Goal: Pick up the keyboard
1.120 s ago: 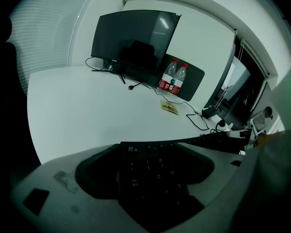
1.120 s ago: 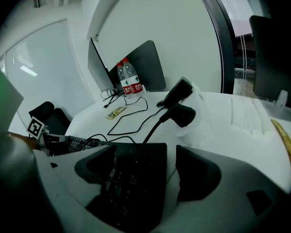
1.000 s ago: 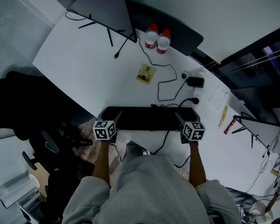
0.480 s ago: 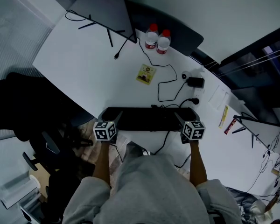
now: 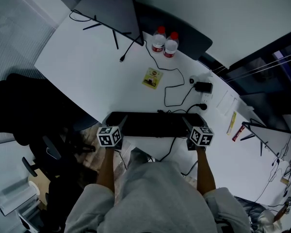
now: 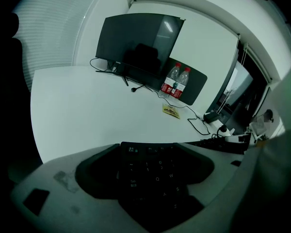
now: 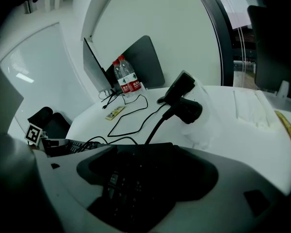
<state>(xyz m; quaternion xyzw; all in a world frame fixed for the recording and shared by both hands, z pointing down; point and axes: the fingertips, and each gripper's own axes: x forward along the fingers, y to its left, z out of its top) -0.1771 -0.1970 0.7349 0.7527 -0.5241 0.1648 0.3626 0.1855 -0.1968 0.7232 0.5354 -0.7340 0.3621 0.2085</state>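
1. Two grippers, one at each end: the keyboard (image 5: pixel 155 124) lies along the near edge of the table (image 5: pixel 87 67). Its long axis runs left to right across the person's front, parallel to that edge.
2. At the keyboard's left end, the left gripper (image 5: pixel 120 122) points inward along that axis. Its own view shows the end with the Tab, Q and A keys filling the gap. Both pads lie against the keyboard's long sides, so I read these jaws as pressed onto it.
3. At the right end, the right gripper (image 5: pixel 186 122) mirrors this. Its view shows dark keys between the jaws with no gap on either side, so it too looks clamped on.
4. Neither hand is nearer than the other. Each has its own end, and the keyboard spans the whole space between them.
5. The lift probably depends on both hands rising together and level. They should keep their spacing along the long axis, so that neither end slides out of its jaws.
6. None of the views shows whether the keyboard has already left the table surface.
7. A thin cable (image 5: pixel 170 143) drops past the near edge between the two grippers. It may trail or tug as the keyboard rises.
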